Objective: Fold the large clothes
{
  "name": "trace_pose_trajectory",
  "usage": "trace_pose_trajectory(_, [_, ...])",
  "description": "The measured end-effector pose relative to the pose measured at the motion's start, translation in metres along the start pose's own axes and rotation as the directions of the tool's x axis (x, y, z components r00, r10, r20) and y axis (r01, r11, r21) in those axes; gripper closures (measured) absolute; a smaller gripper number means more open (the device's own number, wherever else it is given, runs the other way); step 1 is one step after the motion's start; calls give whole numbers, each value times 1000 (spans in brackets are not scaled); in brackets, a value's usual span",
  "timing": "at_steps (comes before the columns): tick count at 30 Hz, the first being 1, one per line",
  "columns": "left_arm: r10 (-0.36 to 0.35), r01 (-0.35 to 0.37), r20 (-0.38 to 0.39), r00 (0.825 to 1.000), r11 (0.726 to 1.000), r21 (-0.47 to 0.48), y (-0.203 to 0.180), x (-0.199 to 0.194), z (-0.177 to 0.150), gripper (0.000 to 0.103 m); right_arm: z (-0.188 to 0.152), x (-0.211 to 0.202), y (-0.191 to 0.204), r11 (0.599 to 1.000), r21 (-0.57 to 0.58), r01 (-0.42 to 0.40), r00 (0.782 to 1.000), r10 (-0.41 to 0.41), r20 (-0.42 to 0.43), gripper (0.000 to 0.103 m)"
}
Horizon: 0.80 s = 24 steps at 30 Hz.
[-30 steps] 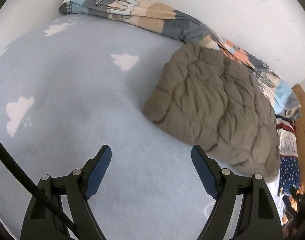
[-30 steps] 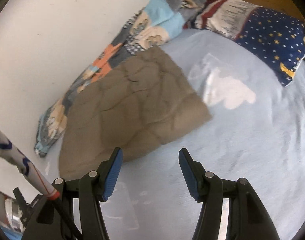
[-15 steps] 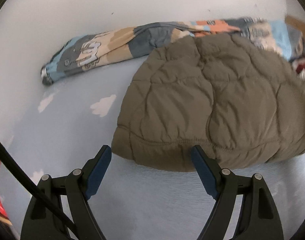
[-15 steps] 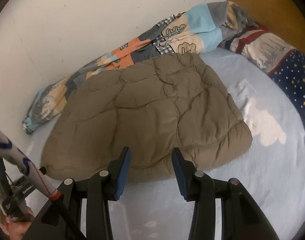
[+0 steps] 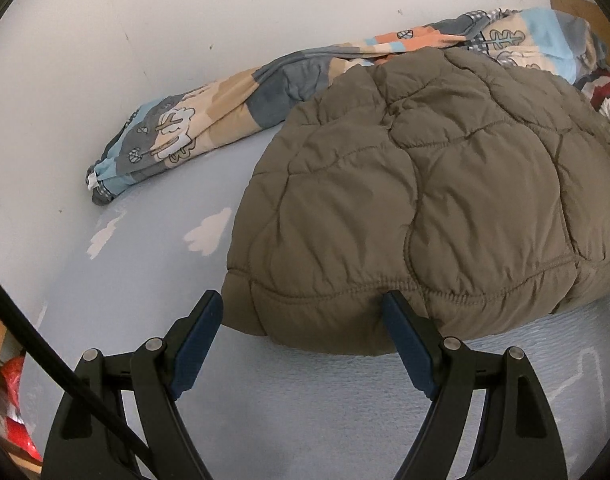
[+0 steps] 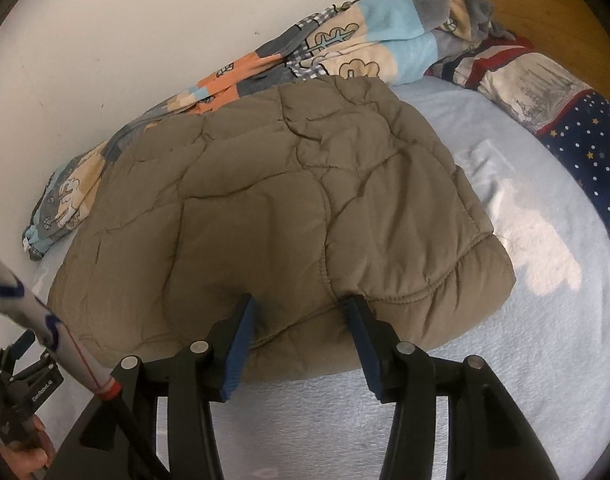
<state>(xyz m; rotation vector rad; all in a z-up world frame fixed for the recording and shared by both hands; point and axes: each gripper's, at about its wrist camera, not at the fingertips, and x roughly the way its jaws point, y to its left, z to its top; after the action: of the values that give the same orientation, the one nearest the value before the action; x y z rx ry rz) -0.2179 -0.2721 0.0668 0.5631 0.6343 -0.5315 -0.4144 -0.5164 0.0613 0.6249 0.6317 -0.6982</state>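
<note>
A light blue bed sheet (image 5: 153, 280) with white cloud prints covers the mattress. On it lies the olive-brown quilted jacket (image 5: 445, 200), folded into a thick pad, its far edge against a patchwork blanket (image 5: 225, 116) bunched along the white wall (image 5: 105, 40). A star-print pillow (image 6: 585, 136) lies at the wooden headboard (image 6: 537, 4). The left gripper (image 5: 301, 312) has its jaws spread wide at the jacket's near hem. The right gripper (image 6: 301, 312) also stands spread, its blue pads (image 6: 241, 332) touching that same hem.
</note>
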Motion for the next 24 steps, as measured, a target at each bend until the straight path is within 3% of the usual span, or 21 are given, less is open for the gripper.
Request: trace_pose_trajectory(24, [22,-22,3,1000,1000,22,-7,4,0,22,0,1,0,1000,17,-20,999,21,-50,41])
